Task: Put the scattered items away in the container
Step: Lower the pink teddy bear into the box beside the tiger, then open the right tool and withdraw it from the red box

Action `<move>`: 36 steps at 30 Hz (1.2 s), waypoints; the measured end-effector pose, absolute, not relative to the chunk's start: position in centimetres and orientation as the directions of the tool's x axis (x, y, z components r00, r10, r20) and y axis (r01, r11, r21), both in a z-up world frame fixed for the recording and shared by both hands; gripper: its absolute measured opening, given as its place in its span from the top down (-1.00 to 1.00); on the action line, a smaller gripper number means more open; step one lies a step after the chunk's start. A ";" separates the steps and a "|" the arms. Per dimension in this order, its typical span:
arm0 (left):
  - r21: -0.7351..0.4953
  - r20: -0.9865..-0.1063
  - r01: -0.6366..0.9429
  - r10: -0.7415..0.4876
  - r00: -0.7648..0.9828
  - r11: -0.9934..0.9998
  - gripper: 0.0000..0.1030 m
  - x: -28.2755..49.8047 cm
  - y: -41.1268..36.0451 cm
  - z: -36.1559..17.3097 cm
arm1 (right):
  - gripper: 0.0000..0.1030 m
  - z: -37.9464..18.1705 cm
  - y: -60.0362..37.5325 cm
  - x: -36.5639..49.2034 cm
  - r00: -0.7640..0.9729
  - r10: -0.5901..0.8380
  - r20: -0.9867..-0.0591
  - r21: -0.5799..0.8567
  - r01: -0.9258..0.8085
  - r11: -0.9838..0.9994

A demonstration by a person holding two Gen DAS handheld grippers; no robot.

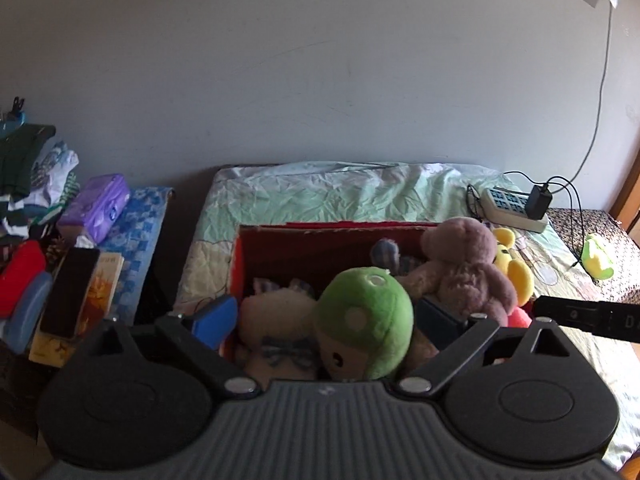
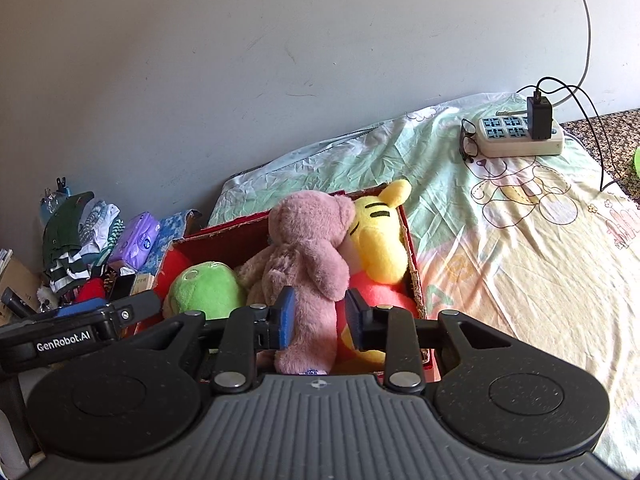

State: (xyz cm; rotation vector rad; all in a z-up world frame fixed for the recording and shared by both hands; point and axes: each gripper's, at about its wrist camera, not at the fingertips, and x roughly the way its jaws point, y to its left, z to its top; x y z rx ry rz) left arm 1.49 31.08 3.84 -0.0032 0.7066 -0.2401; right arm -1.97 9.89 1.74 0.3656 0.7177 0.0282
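Observation:
A red cardboard box (image 1: 264,232) stands on the bed, with several plush toys in it. My left gripper (image 1: 326,320) is open wide over the box's near end. A green mushroom-cap plush (image 1: 368,320) and a cream plush (image 1: 276,320) lie below and between its blue pads, which press on neither. My right gripper (image 2: 320,316) is shut on the lower body of a mauve teddy bear (image 2: 312,248), which is upright in the box (image 2: 412,248) next to a yellow plush (image 2: 380,240). A small green-yellow toy (image 1: 598,260) lies on the bed at the far right.
A power strip (image 2: 520,136) with a plugged-in charger, cables and glasses (image 2: 468,144) sits at the head of the bed sheet (image 2: 520,260). Left of the bed are a purple tissue pack (image 1: 96,208), piled clothes (image 1: 36,184) and a phone (image 1: 70,292) on a book.

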 end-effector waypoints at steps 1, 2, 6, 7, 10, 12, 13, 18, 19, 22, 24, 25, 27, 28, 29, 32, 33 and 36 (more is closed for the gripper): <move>-0.087 -0.648 0.197 -0.206 0.733 0.977 -0.87 1.5 31.5 3.8 | 0.43 1.6 10.2 -1.6 0.751 0.142 -0.645 0.319 0.095 0.943; -0.088 -0.652 0.191 -0.201 0.731 0.978 -0.87 1.5 31.7 3.8 | 0.44 1.3 10.5 -1.2 0.742 0.134 -0.657 0.297 0.091 0.950; -0.092 -0.664 0.180 -0.195 0.722 0.979 -0.87 1.1 31.9 3.7 | 0.51 0.0 11.5 0.3 0.707 0.155 -0.690 0.290 0.074 0.954; -0.091 -0.667 0.176 -0.191 0.720 0.980 -0.87 1.1 31.9 3.7 | 0.51 -0.3 11.6 0.5 0.701 0.162 -0.695 0.292 0.070 0.954; -0.077 -0.687 0.158 -0.167 0.707 0.984 -0.87 1.1 31.9 3.7 | 0.45 -1.2 11.9 1.0 0.687 0.182 -0.704 0.308 0.064 0.949; -0.078 -0.699 0.144 -0.158 0.697 0.986 -0.89 1.1 32.0 3.6 | 0.41 -1.3 11.5 0.9 0.690 0.205 -0.694 0.337 0.060 0.940; -0.077 -0.705 0.133 -0.148 0.693 0.988 -0.91 1.1 32.1 3.6 | 0.41 -1.3 11.2 0.9 0.690 0.214 -0.691 0.351 0.061 0.935; -0.033 -0.731 0.060 -0.065 0.680 0.998 -0.94 1.3 31.9 3.5 | 0.33 1.5 12.1 -0.8 0.718 0.158 -0.678 0.259 0.033 0.965; -0.024 -0.734 0.048 -0.050 0.677 0.999 -0.95 1.4 31.7 3.4 | 0.27 2.1 12.5 -1.2 0.725 0.139 -0.675 0.222 0.020 0.975; -0.012 -0.745 0.035 -0.032 0.666 0.999 -0.98 1.7 31.2 3.2 | 0.06 2.9 13.4 -1.9 0.721 0.115 -0.683 0.166 0.000 0.986; 0.005 -0.751 0.041 -0.024 0.660 0.999 -0.98 1.9 30.5 3.0 | 0.00 3.0 13.7 -2.1 0.714 0.112 -0.692 0.155 -0.004 0.988; 0.014 -0.752 0.045 -0.019 0.659 0.999 -0.98 1.9 30.1 2.9 | -0.02 2.9 13.5 -2.0 0.709 0.108 -0.697 0.155 0.002 0.988; 0.030 -0.752 0.050 -0.010 0.659 0.998 -0.98 1.8 29.4 2.9 | -0.05 2.7 13.2 -2.0 0.699 0.092 -0.710 0.151 0.023 0.988; 0.038 -0.751 0.050 -0.005 0.661 0.998 -0.98 1.8 29.0 2.9 | -0.05 2.5 13.1 -2.0 0.692 0.085 -0.717 0.152 0.036 0.988; 0.045 -0.749 0.051 0.000 0.663 0.998 -0.98 1.7 28.8 3.0 | -0.06 2.4 13.0 -1.9 0.684 0.079 -0.725 0.156 0.050 0.987; 0.098 -0.737 0.041 0.045 0.674 0.994 -0.98 1.5 27.8 3.1 | -0.09 2.2 12.9 -2.2 0.669 0.063 -0.740 0.165 0.090 0.982; 0.113 -0.734 0.040 0.056 0.677 0.993 -0.98 1.4 27.6 3.1 | -0.10 2.2 12.8 -2.2 0.667 0.050 -0.743 0.161 0.106 0.981; 0.144 -0.738 0.028 0.089 0.668 0.989 -0.98 1.3 27.0 3.2 | -0.31 2.2 13.0 -2.6 0.670 0.011 -0.742 0.142 0.142 0.980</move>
